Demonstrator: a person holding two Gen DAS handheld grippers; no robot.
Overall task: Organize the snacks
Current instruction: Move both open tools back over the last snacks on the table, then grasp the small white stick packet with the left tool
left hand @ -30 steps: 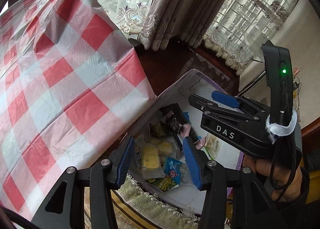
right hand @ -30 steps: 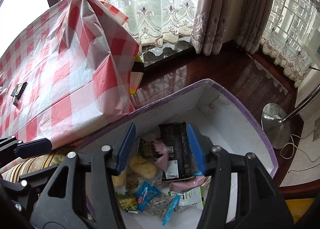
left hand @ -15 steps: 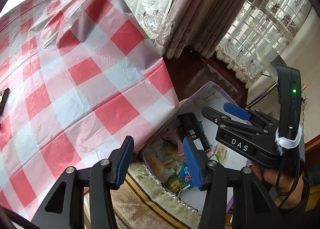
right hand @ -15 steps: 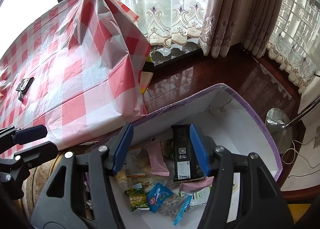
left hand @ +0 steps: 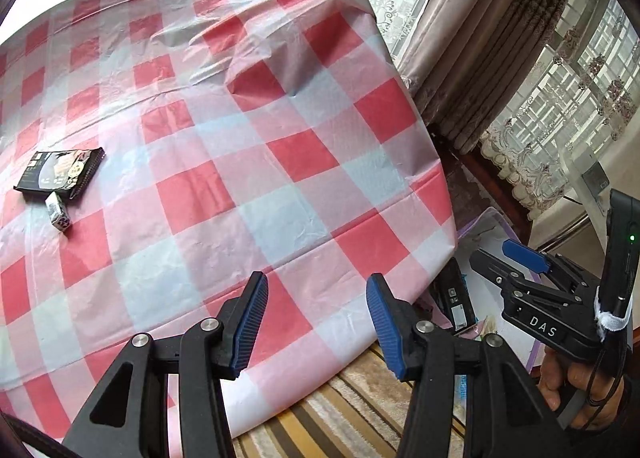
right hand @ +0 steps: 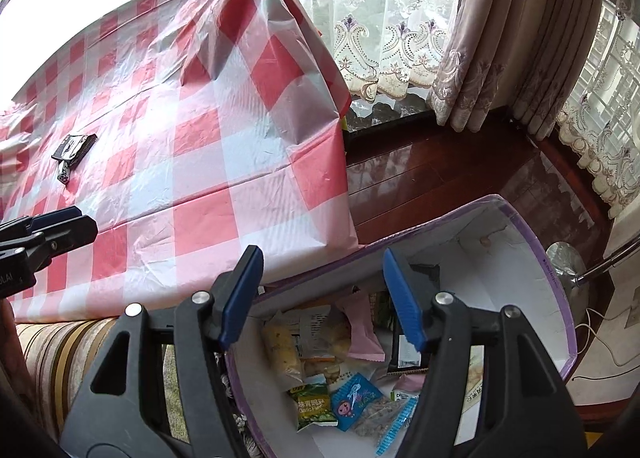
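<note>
We are between picks. Both the left gripper [left hand: 316,322] and the right gripper [right hand: 322,298] are released, holding nothing; the right's jaws have just been opening. Most snacks lie in the box [right hand: 556,286]. Two packets [left hand: 60,173] wait on the table [left hand: 256,161] at ten o'clock; next we must reach there.
</note>
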